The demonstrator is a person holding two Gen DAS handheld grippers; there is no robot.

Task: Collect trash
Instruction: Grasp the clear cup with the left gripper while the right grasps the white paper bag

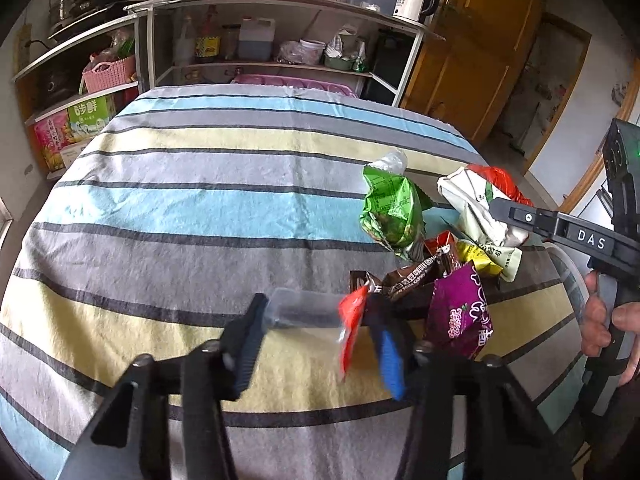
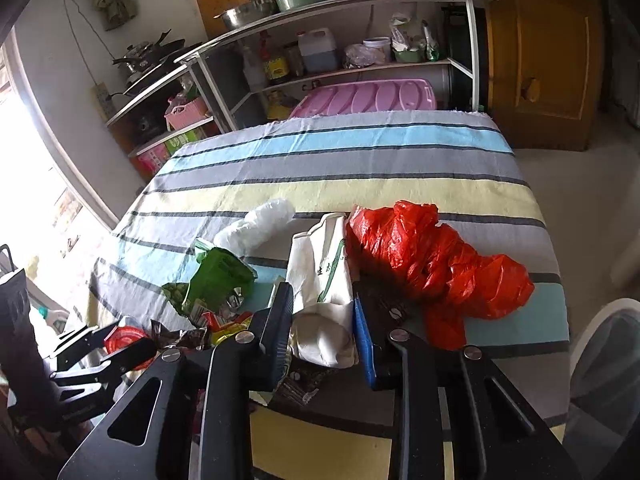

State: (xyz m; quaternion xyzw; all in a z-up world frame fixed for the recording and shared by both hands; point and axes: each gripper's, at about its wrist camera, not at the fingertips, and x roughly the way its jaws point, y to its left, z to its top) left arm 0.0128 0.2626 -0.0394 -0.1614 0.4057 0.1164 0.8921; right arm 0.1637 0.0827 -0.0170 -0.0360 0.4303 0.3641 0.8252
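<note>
A pile of trash lies on the striped tablecloth point(image 1: 200, 200): a green snack bag point(image 1: 394, 208), a white bag point(image 2: 324, 280), a red plastic bag point(image 2: 432, 260), a purple wrapper point(image 1: 460, 312) and a brown wrapper point(image 1: 416, 276). My left gripper point(image 1: 316, 340) is open, its jaws on either side of a clear wrapper with a red end point(image 1: 320, 312). My right gripper point(image 2: 324, 332) has its jaws closed on the white bag; it also shows in the left wrist view point(image 1: 520, 216).
Metal shelves point(image 1: 280, 64) with bottles, bowls and a kettle stand behind the table. A pink lid point(image 2: 368, 98) leans at the far table edge. A wooden cabinet point(image 2: 540, 60) is at the right. A white bin rim point(image 2: 600, 344) is at the table's right side.
</note>
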